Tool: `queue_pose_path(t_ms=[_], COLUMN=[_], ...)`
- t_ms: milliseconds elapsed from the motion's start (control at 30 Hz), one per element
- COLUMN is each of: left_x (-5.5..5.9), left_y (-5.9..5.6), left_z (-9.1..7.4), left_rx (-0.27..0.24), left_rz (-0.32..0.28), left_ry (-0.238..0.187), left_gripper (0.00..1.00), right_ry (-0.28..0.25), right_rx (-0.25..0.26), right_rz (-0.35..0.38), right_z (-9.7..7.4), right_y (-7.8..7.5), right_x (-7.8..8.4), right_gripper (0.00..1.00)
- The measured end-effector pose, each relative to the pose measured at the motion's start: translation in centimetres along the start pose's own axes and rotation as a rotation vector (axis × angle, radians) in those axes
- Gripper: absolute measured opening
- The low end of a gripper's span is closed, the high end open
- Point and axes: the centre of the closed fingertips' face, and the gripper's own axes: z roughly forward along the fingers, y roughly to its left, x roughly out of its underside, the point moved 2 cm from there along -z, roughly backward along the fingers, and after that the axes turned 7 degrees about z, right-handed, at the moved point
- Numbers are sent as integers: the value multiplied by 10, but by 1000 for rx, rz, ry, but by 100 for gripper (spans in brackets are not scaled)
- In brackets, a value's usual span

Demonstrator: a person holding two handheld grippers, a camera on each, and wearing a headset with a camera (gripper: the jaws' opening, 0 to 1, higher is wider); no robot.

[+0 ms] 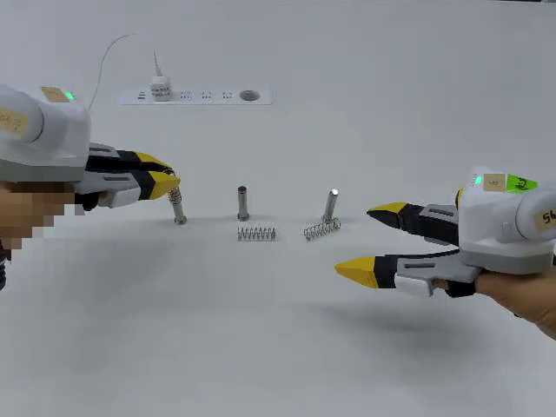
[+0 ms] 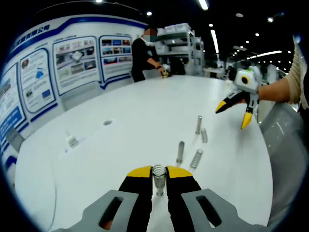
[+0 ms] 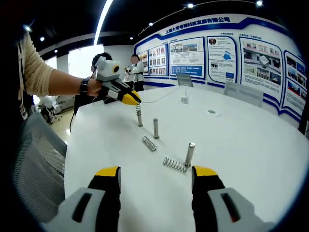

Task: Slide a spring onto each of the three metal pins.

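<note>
Head view: left gripper point(image 1: 172, 177) clasps a spring point(image 1: 175, 197) on the leftmost pin point(image 1: 180, 217); right gripper point(image 1: 354, 240) gapes wide.

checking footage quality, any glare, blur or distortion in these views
Head view: soft even light, faint shadow under the right gripper. Left gripper view: fisheye bends the table edge, held spring slightly soft. Right gripper view: same bending, ceiling strip glares.

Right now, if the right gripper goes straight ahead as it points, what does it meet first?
Probably the loose spring, which lies ahead of the right gripper in the path of its open jaws. The nearest pin stands just behind it. Depth is hard to judge.
</note>
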Motion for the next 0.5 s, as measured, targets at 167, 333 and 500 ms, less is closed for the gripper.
queue_pose_path(t_ms=[167, 333, 500], left_x=[7, 11, 15], left_y=[-1, -2, -3], left_z=[4, 6, 10], left_rx=[-3, -5, -7], left_rz=[-14, -16, -21], left_ry=[3, 7, 9], left_gripper=[10, 10, 10], right_ry=[6, 7, 11], right_rx=[-1, -2, -2], right_rz=[0, 2, 3], right_z=[0, 0, 1], right_y=[1, 1, 1], right_x=[1, 2, 3], right_gripper=[61, 60, 60])
